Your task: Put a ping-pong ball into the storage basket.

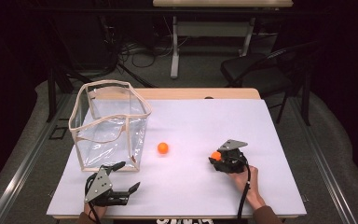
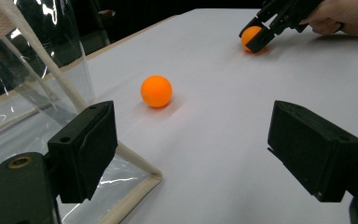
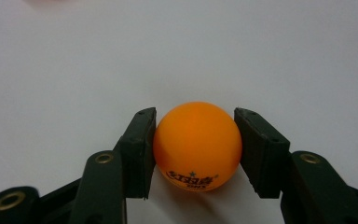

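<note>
An orange ball (image 3: 197,144) with black print sits between the jaws of my right gripper (image 3: 196,114), both pads pressed against its sides, low over the white table. From above, that ball (image 1: 216,156) shows at the tip of the right gripper (image 1: 216,157), right of centre. A second orange ball (image 1: 162,148) lies loose mid-table, also ahead of my left gripper (image 2: 191,140), whose jaws stand wide open with nothing between them. The left gripper (image 1: 127,176) rests near the front left edge, beside a clear bag (image 1: 109,126).
The clear plastic bag (image 2: 51,70) with beige trim stands upright and open-topped at the table's left. A white sheet (image 1: 242,121) covers the table. Behind the table are a black chair (image 1: 261,70), cables and another desk's legs.
</note>
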Motion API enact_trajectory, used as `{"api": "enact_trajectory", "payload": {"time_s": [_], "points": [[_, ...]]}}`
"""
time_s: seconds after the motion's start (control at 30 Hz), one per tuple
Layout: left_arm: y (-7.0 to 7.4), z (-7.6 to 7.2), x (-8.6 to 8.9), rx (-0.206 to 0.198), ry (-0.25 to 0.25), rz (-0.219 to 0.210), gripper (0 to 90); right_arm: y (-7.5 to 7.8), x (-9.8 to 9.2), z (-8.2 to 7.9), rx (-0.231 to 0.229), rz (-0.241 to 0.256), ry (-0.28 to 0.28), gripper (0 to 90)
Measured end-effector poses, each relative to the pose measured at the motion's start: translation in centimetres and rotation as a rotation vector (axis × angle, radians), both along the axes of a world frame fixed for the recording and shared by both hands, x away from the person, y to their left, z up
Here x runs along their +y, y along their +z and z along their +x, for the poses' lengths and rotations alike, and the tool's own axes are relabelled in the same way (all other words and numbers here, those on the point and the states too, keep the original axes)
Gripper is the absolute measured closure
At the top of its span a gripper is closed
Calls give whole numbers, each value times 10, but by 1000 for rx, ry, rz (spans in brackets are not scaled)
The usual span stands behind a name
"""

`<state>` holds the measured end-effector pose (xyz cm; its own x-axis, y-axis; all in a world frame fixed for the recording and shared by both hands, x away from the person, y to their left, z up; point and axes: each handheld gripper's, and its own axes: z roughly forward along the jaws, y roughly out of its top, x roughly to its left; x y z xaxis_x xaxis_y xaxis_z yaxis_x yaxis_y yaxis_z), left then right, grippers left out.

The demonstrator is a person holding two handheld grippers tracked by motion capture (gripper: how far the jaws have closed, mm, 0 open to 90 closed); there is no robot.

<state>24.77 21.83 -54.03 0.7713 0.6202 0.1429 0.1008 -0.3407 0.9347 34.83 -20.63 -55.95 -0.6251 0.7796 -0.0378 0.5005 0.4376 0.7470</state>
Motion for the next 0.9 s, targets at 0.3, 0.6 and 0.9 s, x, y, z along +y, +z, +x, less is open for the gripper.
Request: {"api": "enact_trajectory", "payload": {"time_s": [0.3, 0.6, 0.9], "points": [[0, 0, 0, 1, 0, 0, 157, 4, -2, -1, -12, 6, 0, 503], [0, 0, 0, -3, 1, 1, 158, 15, -2, -4, -25, 11, 0, 503], [0, 0, 0, -3, -2, 2, 158, 28, -1, -8, -41, 16, 5, 504]]}}
